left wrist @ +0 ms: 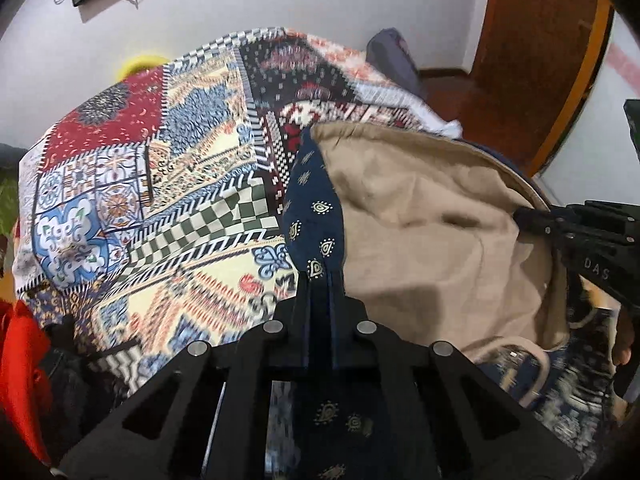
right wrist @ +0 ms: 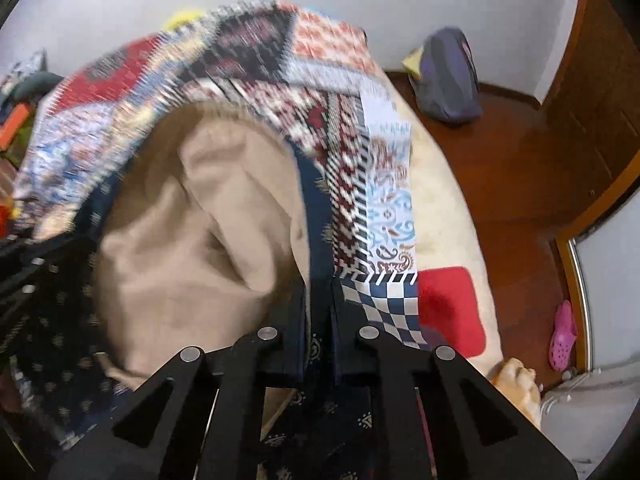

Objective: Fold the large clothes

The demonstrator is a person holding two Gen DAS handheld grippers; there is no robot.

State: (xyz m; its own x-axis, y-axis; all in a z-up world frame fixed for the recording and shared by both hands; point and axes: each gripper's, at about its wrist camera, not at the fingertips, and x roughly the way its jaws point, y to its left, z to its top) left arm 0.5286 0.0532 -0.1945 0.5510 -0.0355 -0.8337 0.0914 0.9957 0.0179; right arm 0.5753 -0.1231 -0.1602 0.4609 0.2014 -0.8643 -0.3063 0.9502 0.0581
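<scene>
Left tool [left wrist: 320,280] is seen clamped on the navy paisley edge of a garment [left wrist: 420,220], tan lining upward. Right tool [right wrist: 320,292] is likewise pinched shut on the opposite navy hem. The garment [right wrist: 192,240] is held spread between both, lying over a patchwork bedspread [left wrist: 140,168] on the bed. A pink clog [right wrist: 562,336] is noted on the wooden floor [right wrist: 512,168].

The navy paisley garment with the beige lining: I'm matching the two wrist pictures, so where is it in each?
Left wrist: navy paisley garment sits centre to right, its edge pinched in the left gripper.
Right wrist: it fills centre-left, edge pinched in the right gripper.
Shared landmark: the patchwork bedspread behind.
</scene>
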